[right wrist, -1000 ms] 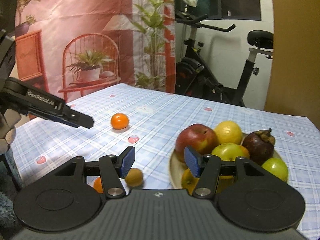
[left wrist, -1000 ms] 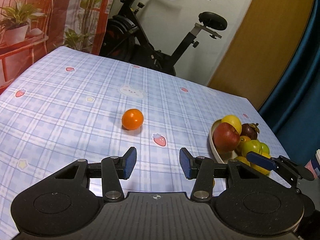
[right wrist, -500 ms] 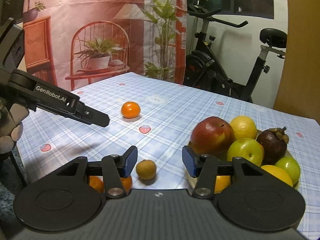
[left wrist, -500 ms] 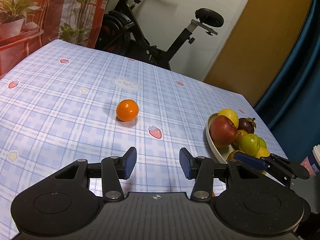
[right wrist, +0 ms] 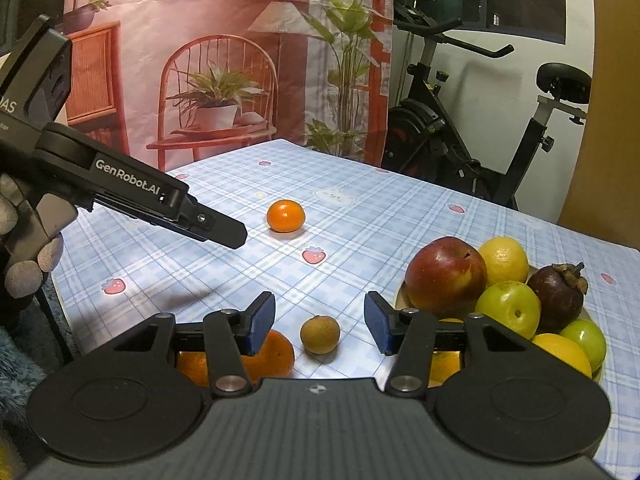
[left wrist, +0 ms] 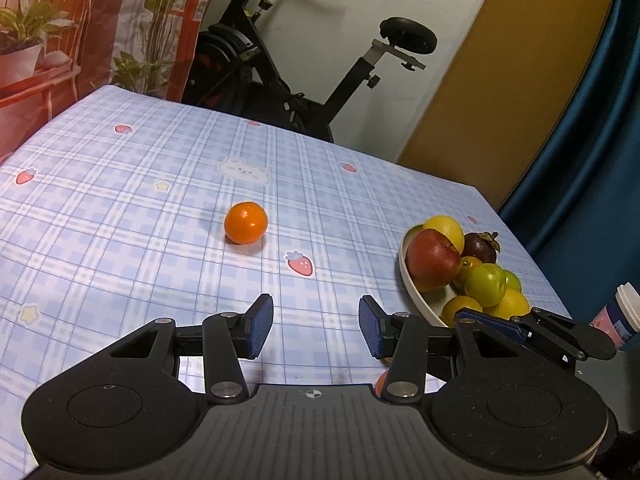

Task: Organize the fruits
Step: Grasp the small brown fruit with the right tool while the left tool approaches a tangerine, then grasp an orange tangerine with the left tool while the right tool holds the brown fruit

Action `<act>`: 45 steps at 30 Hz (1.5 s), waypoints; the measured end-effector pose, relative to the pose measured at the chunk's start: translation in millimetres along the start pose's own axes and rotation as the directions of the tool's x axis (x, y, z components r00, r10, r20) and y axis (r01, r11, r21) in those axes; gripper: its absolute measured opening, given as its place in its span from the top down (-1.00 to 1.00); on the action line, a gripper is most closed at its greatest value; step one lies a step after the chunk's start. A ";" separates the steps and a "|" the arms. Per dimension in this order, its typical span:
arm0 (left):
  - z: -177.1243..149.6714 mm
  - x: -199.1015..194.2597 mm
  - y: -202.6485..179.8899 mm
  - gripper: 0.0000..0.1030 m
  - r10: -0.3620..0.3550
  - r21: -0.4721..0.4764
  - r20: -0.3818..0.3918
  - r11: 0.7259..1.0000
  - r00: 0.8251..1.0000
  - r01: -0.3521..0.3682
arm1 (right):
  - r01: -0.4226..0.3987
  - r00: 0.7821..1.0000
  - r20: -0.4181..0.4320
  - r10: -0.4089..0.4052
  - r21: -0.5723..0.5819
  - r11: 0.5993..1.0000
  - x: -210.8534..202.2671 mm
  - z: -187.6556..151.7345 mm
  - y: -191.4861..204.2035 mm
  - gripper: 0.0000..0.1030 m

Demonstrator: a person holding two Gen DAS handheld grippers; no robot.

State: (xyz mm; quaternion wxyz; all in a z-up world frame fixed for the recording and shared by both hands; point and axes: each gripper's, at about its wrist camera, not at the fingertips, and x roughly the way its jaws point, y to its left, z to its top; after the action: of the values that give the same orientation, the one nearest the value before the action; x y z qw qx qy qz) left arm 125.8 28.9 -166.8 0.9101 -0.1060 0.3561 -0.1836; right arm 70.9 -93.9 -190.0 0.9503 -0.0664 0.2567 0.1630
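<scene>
I see a pale blue plaid tablecloth (right wrist: 360, 216) printed with pink strawberries. An orange tangerine (right wrist: 285, 216) sits mid-table; a brownish-tan longan (right wrist: 320, 334) lies near the front edge. The cream bowl (left wrist: 412, 288) holds a red apple (right wrist: 445, 276), green plums (right wrist: 508, 306) and a dark purple mangosteen (right wrist: 558, 296).

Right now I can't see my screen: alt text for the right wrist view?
The open right gripper hovers over a small brown fruit and an orange on a checked tablecloth, beside a plate of fruit.

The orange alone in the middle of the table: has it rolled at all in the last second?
No. The orange sits just up-left of the strawberry print and below the bunny print, as before; only the view shifted.
</scene>
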 end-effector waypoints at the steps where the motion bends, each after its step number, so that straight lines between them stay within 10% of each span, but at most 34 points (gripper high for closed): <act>1: -0.3 -1.8 0.3 0.03 0.000 0.001 0.004 1.000 1.000 0.000 | -0.002 1.000 -0.001 0.002 0.007 1.000 -0.2 -0.2 -0.6 -0.02; 29: -11.2 24.1 5.0 0.03 0.005 -0.008 -0.056 1.000 0.998 -0.005 | -0.042 0.993 -0.106 0.061 0.171 0.984 40.8 -7.1 -17.4 0.39; 45: -12.5 19.7 -5.1 -0.01 -0.104 0.009 -0.108 0.994 0.989 0.105 | -0.028 1.000 -0.006 0.030 0.226 0.974 4.1 -2.8 -32.6 0.42</act>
State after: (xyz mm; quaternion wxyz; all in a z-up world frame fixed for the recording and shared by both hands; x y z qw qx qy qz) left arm 129.3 15.5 -186.2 0.8795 -0.1079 0.3972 -0.2389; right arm 84.1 -123.9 -193.2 0.9480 0.0450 0.2791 0.1464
